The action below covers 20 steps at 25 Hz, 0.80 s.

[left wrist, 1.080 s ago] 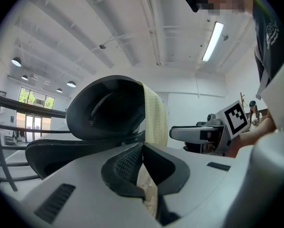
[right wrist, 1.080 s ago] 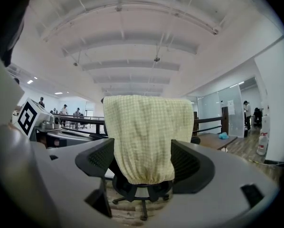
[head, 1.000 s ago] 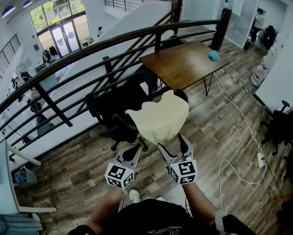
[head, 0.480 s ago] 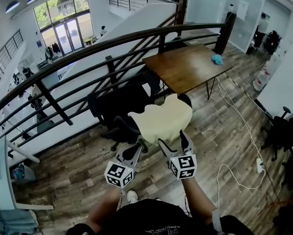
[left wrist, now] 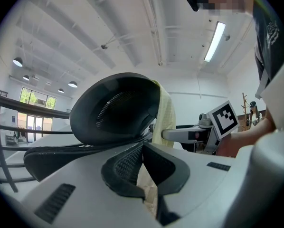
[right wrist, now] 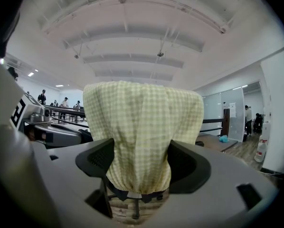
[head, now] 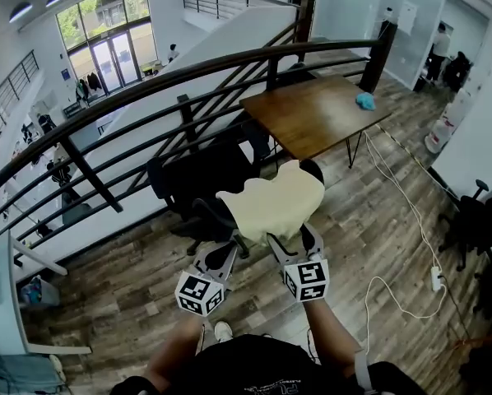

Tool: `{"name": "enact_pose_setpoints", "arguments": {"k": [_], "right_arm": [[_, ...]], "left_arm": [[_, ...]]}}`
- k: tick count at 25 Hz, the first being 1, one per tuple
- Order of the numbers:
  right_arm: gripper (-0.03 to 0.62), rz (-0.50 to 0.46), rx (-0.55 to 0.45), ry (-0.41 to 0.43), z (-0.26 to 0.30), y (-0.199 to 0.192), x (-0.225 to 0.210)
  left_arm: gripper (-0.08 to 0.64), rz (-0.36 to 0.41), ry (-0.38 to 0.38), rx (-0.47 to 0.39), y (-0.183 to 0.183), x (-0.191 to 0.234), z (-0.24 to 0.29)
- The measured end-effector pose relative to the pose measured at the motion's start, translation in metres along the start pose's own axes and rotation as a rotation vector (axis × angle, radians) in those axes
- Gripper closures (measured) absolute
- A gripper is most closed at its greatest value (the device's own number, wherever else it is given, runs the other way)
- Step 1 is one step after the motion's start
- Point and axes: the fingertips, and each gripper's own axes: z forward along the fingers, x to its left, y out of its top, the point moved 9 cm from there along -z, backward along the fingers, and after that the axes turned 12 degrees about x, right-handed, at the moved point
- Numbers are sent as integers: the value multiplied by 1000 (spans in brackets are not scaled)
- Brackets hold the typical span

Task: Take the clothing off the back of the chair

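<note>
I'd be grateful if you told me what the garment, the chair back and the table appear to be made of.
Garment: thin woven cloth, likely cotton, matte, with a fine yellow-and-white check and soft folds.
Chair back: black plastic, seemingly with mesh, given its fine perforated pattern.
Table: brown wood or veneer, with a slight sheen.

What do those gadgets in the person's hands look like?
Both the left gripper and right gripper are light grey plastic, each with two jaws lined with black textured pads and a white cube bearing black square markers. The person wears a black shirt.
</note>
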Motion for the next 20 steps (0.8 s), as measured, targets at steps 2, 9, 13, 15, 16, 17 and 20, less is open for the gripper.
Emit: {"name": "enact_pose_setpoints", "arguments": {"k": [2,9,13,15,16,17,20], "right_arm": [[284,-3,-8,-12,-3,1,1],[482,-3,-52,-67,-18,5,1],[535,3,-63,-83,-25,6,2],[539,7,-63,-86,-29,6,4],[540,11,-63,-86,-31,6,5],[541,17,-63,-86,-32,5,5],[543,33,-62,-86,-37,5,5]], "left_arm": [[548,0,-4,1,0,1,0],[548,4,-23,5,0,-6,1],[548,7,-30,6,-1,-9,-2],[548,7,-31,4,-2,-11,-5],[548,7,-31,4,-3,-11,-7],[548,7,-30,3,-4,-12,-8],[548,7,-31,7,-6,-15,-12]]}}
